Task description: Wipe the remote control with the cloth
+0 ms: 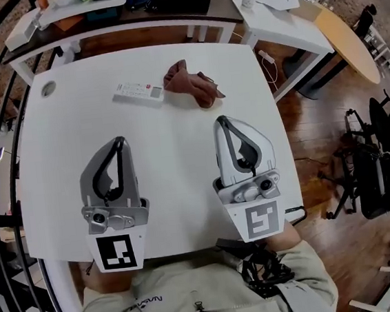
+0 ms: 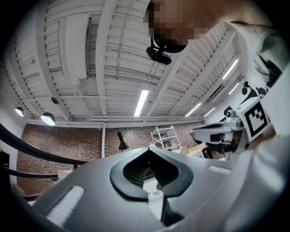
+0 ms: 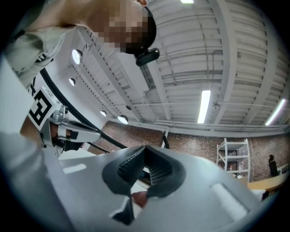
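Jacket [image 1: 196, 300] of the person fills the lower edge of the head view. Above it, at lower left and lower centre-right, the left gripper [image 1: 119, 143] and right gripper [image 1: 220, 121] are held over the table [image 1: 182, 167], tips toward its far edge. Each gripper view shows the jaws pressed together with nothing between them: both are clenched and empty.

Remote [image 1: 138, 93] lies flat at upper centre-left of the table, its long axis roughly across the frame. Cloth [image 1: 191, 84], a crumpled red-brown heap, lies just beside the remote's right end, apparently not touching it. Both are well apart from the grippers, the remote ahead of the left one and the cloth ahead of the right.

Handling, as judged: the remote is light, rigid, smooth plastic and likely to skid on the bare top under a wipe. It is best pinched across its narrow sides near one end, leaving the button face free. The cloth is soft and limp, best pinched at a raised fold on top of the heap.

Surroundings: a round hole [image 1: 48, 89] near the table's upper left corner, a cluttered bench [image 1: 97, 20] beyond the far edge, and a desk [image 1: 284, 18] at upper right. Nothing lies between the grippers and the two objects.
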The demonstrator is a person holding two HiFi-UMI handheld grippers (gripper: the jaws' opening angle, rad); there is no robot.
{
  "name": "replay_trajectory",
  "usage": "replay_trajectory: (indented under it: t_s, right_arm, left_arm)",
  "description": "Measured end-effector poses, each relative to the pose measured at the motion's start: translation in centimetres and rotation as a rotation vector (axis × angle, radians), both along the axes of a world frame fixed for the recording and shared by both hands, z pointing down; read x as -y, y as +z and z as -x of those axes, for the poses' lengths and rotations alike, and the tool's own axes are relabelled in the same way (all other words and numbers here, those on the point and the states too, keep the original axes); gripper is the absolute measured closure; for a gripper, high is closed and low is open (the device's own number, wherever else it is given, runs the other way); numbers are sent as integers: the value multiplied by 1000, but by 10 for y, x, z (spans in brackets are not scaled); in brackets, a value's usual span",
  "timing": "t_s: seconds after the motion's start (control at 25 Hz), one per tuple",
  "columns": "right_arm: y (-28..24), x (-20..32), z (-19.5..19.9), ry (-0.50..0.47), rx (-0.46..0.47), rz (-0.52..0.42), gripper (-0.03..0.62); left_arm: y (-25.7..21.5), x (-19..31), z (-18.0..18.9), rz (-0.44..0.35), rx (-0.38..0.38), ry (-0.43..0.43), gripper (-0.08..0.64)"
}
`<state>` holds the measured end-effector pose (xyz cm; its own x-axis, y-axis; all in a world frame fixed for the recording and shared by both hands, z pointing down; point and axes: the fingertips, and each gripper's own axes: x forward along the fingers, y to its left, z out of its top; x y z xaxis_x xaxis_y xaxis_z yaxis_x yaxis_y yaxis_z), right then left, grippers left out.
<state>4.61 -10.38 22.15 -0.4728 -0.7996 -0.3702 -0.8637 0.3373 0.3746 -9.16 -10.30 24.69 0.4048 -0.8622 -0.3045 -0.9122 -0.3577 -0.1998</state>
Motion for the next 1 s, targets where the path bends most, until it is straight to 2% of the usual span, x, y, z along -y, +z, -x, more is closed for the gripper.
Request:
replay_trajectory:
  t_s: [0.28,1.0]
  right_arm:
    - [5,2,-5,33,0,15,589]
    - [6,0,-3,19,-11,20,589]
  left_arm:
    - [4,-1,-1,-1,2,-2,557]
    - [19,7,-8,46,46,-29,557]
